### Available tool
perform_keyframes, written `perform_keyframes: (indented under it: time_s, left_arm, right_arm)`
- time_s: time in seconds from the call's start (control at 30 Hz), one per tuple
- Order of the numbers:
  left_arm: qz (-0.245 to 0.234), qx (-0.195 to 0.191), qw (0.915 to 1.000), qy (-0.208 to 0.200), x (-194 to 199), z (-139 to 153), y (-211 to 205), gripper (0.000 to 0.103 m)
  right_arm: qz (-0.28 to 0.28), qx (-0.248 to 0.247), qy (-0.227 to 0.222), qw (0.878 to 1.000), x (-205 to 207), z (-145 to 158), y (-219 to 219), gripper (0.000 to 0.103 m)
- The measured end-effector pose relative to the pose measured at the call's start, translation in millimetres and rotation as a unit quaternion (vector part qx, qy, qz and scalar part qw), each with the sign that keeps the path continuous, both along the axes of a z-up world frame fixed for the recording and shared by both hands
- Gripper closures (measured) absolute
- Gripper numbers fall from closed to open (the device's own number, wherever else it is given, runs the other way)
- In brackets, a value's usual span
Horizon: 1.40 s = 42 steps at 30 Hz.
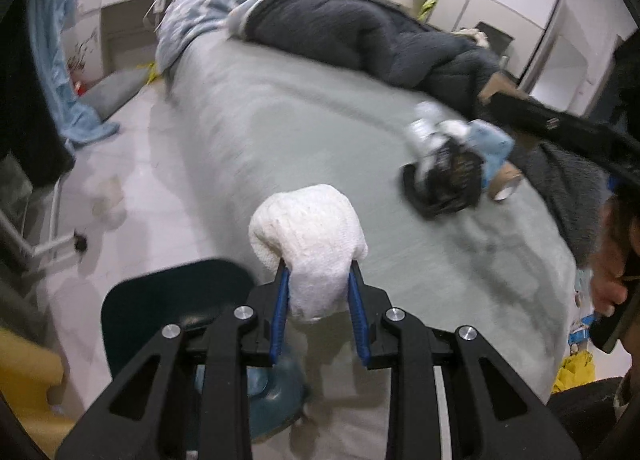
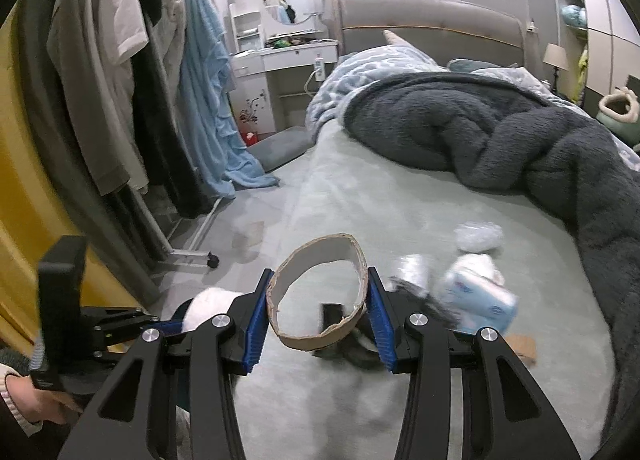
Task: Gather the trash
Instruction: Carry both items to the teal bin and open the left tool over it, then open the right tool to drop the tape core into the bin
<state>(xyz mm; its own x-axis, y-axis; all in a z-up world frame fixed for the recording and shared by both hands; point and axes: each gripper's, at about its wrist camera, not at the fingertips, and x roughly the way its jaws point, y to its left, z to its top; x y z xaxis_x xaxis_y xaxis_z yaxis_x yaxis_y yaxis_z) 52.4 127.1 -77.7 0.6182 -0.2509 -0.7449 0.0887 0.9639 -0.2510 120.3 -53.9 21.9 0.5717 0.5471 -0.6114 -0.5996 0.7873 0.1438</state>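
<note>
In the left wrist view my left gripper (image 1: 318, 272) is shut on a white crumpled tissue wad (image 1: 308, 236), held over the bed's near edge above a dark teal bin (image 1: 168, 308) on the floor. In the right wrist view my right gripper (image 2: 319, 276) is shut on a squashed cardboard ring (image 2: 360, 260). On the grey-green bed sheet (image 2: 400, 195) lies a trash pile: a blue-white tissue packet (image 2: 480, 296), a crumpled clear plastic (image 2: 478, 236), a silver wrapper (image 2: 414, 268) and a black item (image 1: 448, 175) beside a cardboard tube (image 1: 506, 179).
A dark fleece blanket (image 2: 500, 127) and a pale blue duvet (image 2: 360, 71) cover the bed's far half. A clothes rack on wheels (image 2: 120, 99) stands left of the bed, with a white dressing table (image 2: 284, 55) behind. A person's hand (image 1: 608, 284) shows at the right.
</note>
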Motion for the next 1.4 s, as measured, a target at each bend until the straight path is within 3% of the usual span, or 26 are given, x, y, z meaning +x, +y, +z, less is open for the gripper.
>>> perform_keyframes:
  time_s: [0.47,0.9,1.03,1.1,1.3,1.4]
  left_arm:
    - [0.029,0.023,0.9916,0.124,-11,-63,57,0.072]
    - [0.062,0.007,0.9691,0.239,-31,-117,109,0.069]
    - [0.068,-0.007,0.9667,0.247,-36,-119,118,0.064]
    - [0.072,-0.013,0.9674,0.242,-38,-117,123,0.055]
    - [0.08,-0.009,0.9748,0.208,-44,-96,136,0.043]
    - [0.091,0.005,0.9788,0.183,-47,-85,144,0.043]
  right_arm:
    - [0.077,-0.032,0.053,0.995,-19,-34,95,0.057]
    - [0.115,-0.072,0.128,0.982,-28,-91,157,0.057]
    - [0.115,-0.08,0.159,0.977,-24,-111,171,0.057]
    - [0.115,-0.084,0.172,0.975,-24,-118,175,0.057]
    - [0.111,-0.103,0.206,0.967,-23,-145,189,0.057]
    - [0.113,-0.117,0.215,0.963,-26,-159,198,0.057]
